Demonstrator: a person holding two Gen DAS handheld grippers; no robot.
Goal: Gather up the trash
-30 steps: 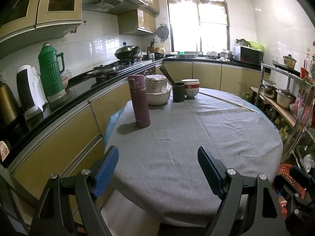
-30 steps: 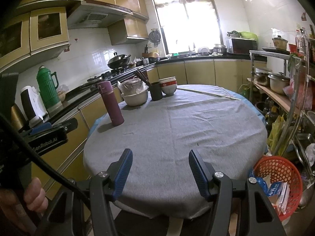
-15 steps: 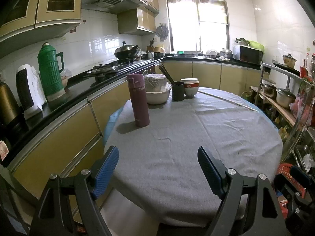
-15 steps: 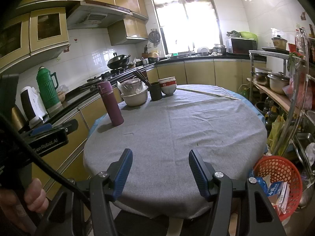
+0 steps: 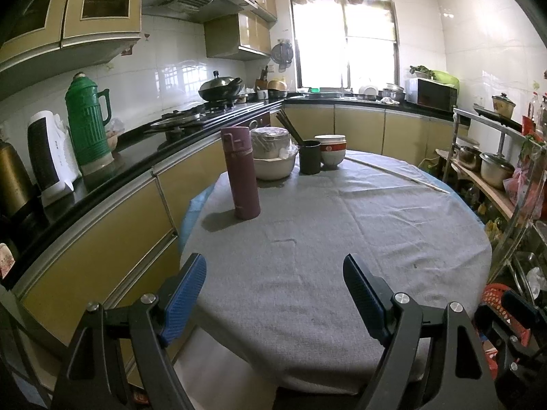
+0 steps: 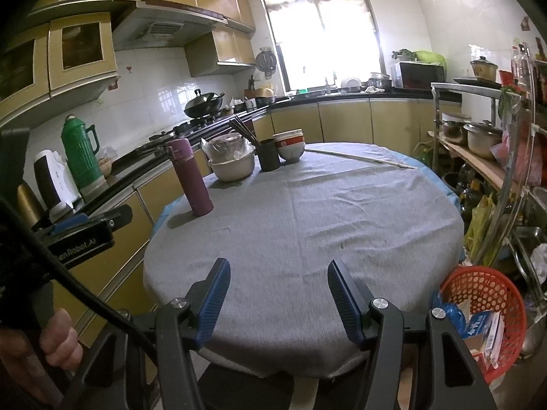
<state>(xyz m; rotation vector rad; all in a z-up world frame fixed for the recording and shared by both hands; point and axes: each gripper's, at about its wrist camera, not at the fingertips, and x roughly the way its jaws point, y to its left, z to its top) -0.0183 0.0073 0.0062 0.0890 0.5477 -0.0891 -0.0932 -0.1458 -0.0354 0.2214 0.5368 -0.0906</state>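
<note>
Both claws spread, empty: left gripper [image 5: 273,294], right gripper [image 6: 276,295]. No trash on round table [image 6: 307,225]; scan before reaching. Red basket [image 6: 485,294] near right.

You are gripping two black-framed tools: the right gripper [image 6: 276,285] and left gripper [image 5: 274,282] are showing ribbed blue pads and silver screws. A black cable is crossing your hand [image 6: 51,341], beside white "GenRobot.AI" lettering.

A purple flask [image 5: 241,174] stands on the grey-clothed round table [image 5: 342,239], near a cream bowl [image 5: 273,167], black chopstick cup [image 5: 310,157] and red-banded bowls [image 5: 331,150].
</note>
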